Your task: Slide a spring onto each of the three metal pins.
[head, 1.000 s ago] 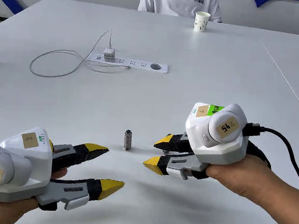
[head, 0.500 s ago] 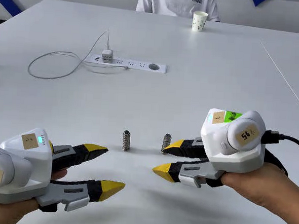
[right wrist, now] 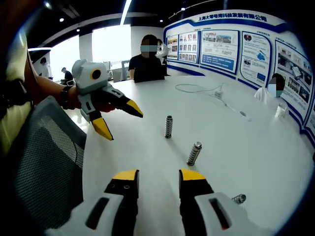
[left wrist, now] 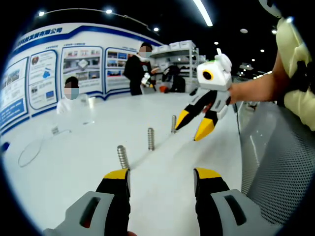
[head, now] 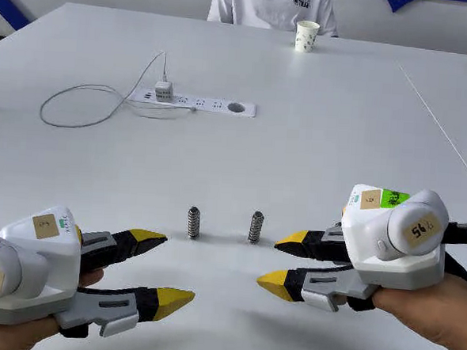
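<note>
Here, right hand-held gripper (head: 272, 261) — its tan sticker (head: 420, 228) reads 95 or 56.

R gripper (head: 276, 261) – tan sticker, 95 or 56, rotated; wall board (right wrist: 231, 18) hdr – Chinese chars, illegible.

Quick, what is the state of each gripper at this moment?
Left gripper: open, holding nothing.
Right gripper: open, holding nothing.
</note>
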